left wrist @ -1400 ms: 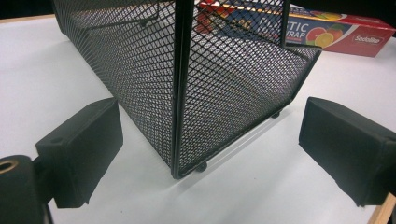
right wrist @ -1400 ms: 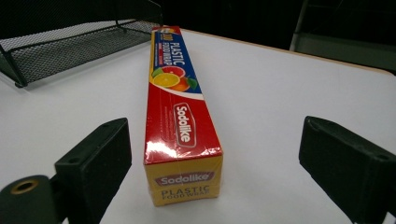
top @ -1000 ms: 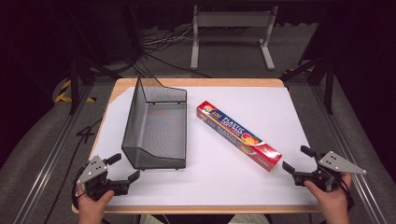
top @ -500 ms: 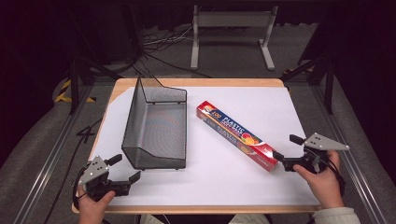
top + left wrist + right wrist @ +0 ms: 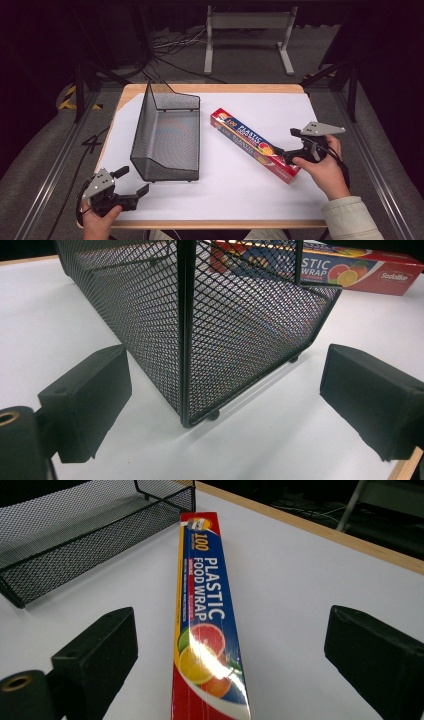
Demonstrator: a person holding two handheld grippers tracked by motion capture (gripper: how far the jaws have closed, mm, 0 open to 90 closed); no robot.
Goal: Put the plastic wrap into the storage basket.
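A long red and blue plastic food wrap box [image 5: 254, 144] lies slantwise on the white table top, right of a black wire mesh basket [image 5: 166, 134]. My right gripper [image 5: 284, 141] is open at the box's near right end, one jaw on each side of it. In the right gripper view the box [image 5: 210, 610] runs away between the open jaws of my right gripper [image 5: 235, 650]; I cannot tell if they touch it. My left gripper [image 5: 134, 181] stands open at the near left of the table. It faces the basket's near corner [image 5: 190, 365], and nothing lies between its jaws [image 5: 232, 400].
The basket [image 5: 75, 545] has a tall left wall and a low right side. A white sheet [image 5: 250, 200] covers the wooden table, whose edge [image 5: 210, 224] runs close to my left gripper. Metal frame rails, cables and a stand [image 5: 247, 35] surround the table.
My right gripper has moved forward and left from the table's near right corner to the near end of the wrap box. The left gripper, the basket and the box have stayed put.
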